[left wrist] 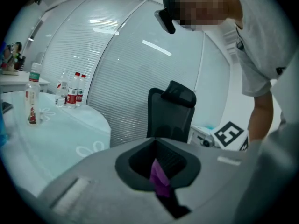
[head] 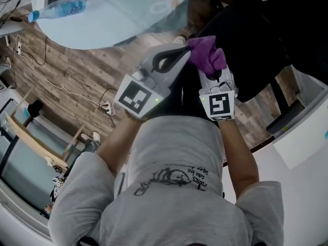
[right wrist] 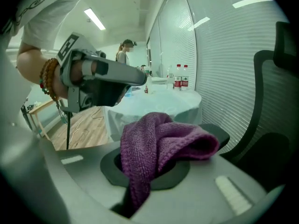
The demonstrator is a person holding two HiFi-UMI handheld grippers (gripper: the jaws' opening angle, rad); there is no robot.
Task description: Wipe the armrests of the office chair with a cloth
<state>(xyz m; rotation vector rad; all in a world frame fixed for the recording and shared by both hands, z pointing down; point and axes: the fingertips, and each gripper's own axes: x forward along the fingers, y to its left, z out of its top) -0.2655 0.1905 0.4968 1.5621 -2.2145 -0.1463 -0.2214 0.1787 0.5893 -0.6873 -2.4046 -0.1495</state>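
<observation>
In the head view a purple knitted cloth is bunched over my right gripper, which is shut on it. My left gripper comes in from the left, and its tips pinch the cloth's near corner. The left gripper view shows a purple strip clamped between the shut jaws. The right gripper view has the cloth heaped over the jaws. The black office chair stands just beyond both grippers. Its armrest lies right behind the cloth, and its backrest faces the left gripper.
A round table with a pale cover stands left of the chair, with a blue bottle and water bottles on it. Cables trail over the wooden floor. A white desk edge is at right. Another person stands far back.
</observation>
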